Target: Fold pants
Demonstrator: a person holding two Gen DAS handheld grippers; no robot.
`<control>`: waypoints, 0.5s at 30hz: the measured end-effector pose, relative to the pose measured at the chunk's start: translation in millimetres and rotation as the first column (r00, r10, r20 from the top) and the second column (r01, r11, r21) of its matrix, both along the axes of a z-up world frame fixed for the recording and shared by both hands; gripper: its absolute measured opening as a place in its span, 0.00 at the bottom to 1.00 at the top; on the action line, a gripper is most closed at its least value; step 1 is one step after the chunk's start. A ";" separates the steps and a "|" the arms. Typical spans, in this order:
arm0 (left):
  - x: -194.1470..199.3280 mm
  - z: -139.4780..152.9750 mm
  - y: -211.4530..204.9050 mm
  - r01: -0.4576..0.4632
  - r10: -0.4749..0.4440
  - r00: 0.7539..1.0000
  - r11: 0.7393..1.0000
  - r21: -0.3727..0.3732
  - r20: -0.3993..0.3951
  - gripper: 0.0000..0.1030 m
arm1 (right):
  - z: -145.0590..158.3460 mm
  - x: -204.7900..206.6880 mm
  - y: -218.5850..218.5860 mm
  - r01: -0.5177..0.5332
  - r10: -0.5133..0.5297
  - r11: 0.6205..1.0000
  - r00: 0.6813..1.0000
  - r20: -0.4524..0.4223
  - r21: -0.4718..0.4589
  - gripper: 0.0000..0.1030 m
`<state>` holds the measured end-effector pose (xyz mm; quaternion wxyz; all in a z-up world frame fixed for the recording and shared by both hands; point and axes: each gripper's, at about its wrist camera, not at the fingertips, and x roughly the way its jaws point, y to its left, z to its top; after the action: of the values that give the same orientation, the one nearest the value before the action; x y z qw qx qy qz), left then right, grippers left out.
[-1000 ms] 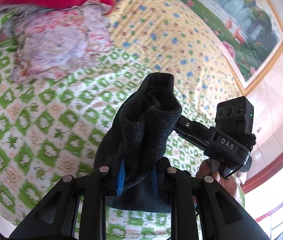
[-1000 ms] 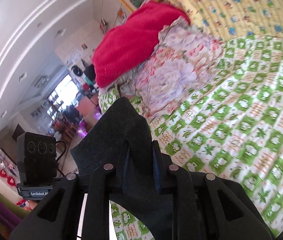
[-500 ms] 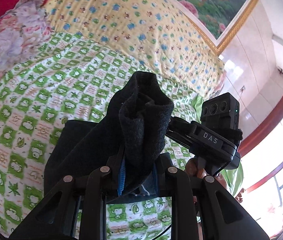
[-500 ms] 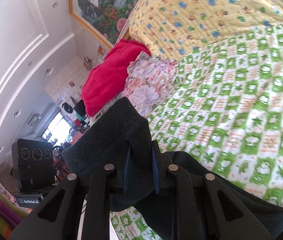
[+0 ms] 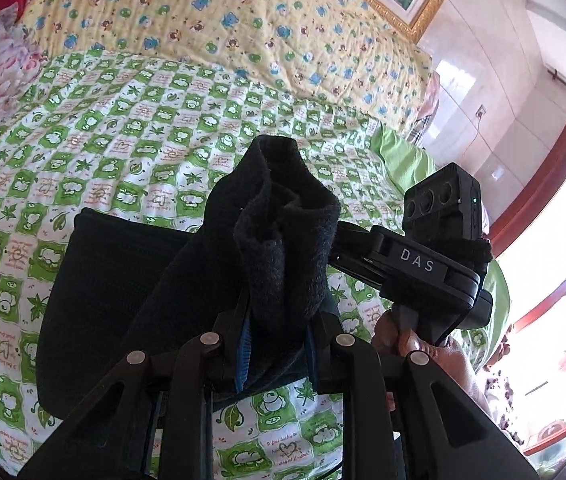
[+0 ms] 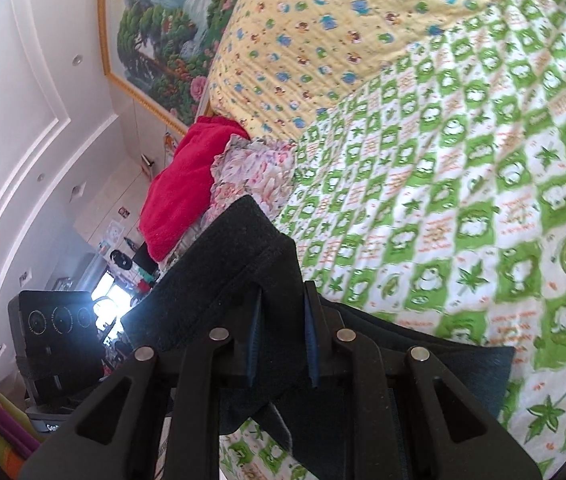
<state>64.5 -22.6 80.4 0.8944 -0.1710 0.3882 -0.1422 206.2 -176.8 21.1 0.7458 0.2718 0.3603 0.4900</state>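
Dark, almost black fleecy fabric pants (image 5: 279, 248) are pinched in both grippers at once, above a bed covered by a green-and-white checked quilt (image 5: 131, 148) printed with leaves and little bears.

Seen from the left wrist, the left gripper (image 5: 279, 344) has its blue-lined jaws pressed together on a bunched fold of the cloth, which stands up between them. From that fold the garment runs down and to the left, where a broad dark panel already lies flat on the quilt. The right gripper's camera housing, a black box marked DAS (image 5: 435, 248), sits just to the right of the fold, with a hand (image 5: 411, 344) gripping its handle below.

Seen from the right wrist, the right gripper (image 6: 281, 340) likewise clamps a stiff raised edge of the same pants (image 6: 239, 272); more dark cloth trails low to the right across the quilt.

Both grippers hold one edge close together, side by side. The rest of the pants lies ahead of and below them on the bed, so the coming move likely means laying the held edge down over that flat panel.
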 end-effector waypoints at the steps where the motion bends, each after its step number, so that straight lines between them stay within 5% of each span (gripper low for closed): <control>1: 1.1 -1.7 -3.5 0.007 -0.007 1.000 1.000 0.008 -0.003 0.21 | -3.4 0.2 -4.1 0.008 -0.008 1.000 1.000 -0.006 0.001 0.20; 15: 10.9 -24.3 -36.1 0.076 -0.075 0.997 0.994 0.078 -0.012 0.26 | -21.0 -6.0 -28.7 0.094 -0.096 0.990 0.995 -0.013 -0.104 0.22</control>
<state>75.4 -58.8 56.2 0.8925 -0.1215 0.4039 -0.1598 200.2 -205.6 0.2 0.7780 0.2541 0.3786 0.4321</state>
